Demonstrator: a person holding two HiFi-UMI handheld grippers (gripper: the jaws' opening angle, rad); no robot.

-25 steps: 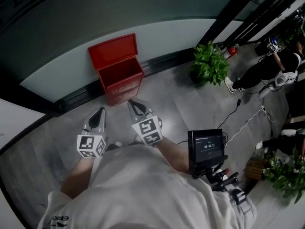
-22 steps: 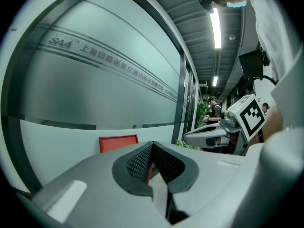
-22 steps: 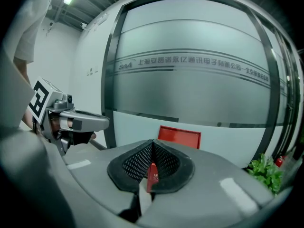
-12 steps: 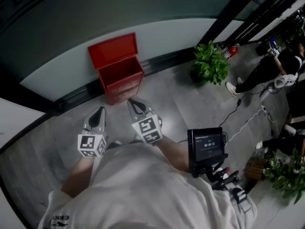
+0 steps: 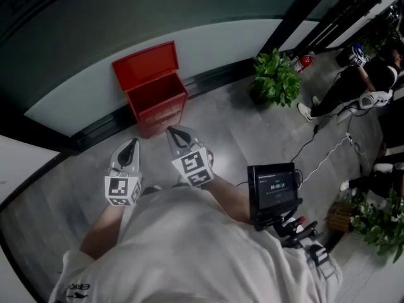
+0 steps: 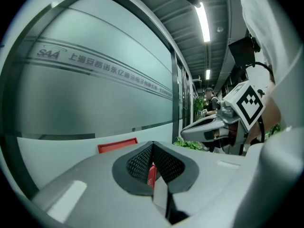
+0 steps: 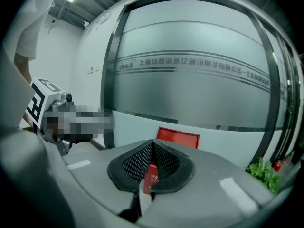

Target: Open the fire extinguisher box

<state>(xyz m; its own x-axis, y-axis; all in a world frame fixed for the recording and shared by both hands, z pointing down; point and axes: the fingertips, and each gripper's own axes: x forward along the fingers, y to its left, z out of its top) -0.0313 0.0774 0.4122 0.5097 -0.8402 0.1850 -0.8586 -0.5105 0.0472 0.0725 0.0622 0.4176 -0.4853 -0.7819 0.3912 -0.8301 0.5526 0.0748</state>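
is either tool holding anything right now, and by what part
Nothing is held. The left tool and right tool are both shut on nothing, short of the red fire extinguisher box.

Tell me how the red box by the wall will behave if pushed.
The red rectangular fire extinguisher box looks rigid, so it would probably slide, not flex. Its raised lid stands close to the pale wall panel, so tipping backwards seems unlikely. Contents are hidden; weight unclear.

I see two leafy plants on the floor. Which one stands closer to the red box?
The plant just right of the red box. The other plant stands much farther off, at the head view's lower right edge.
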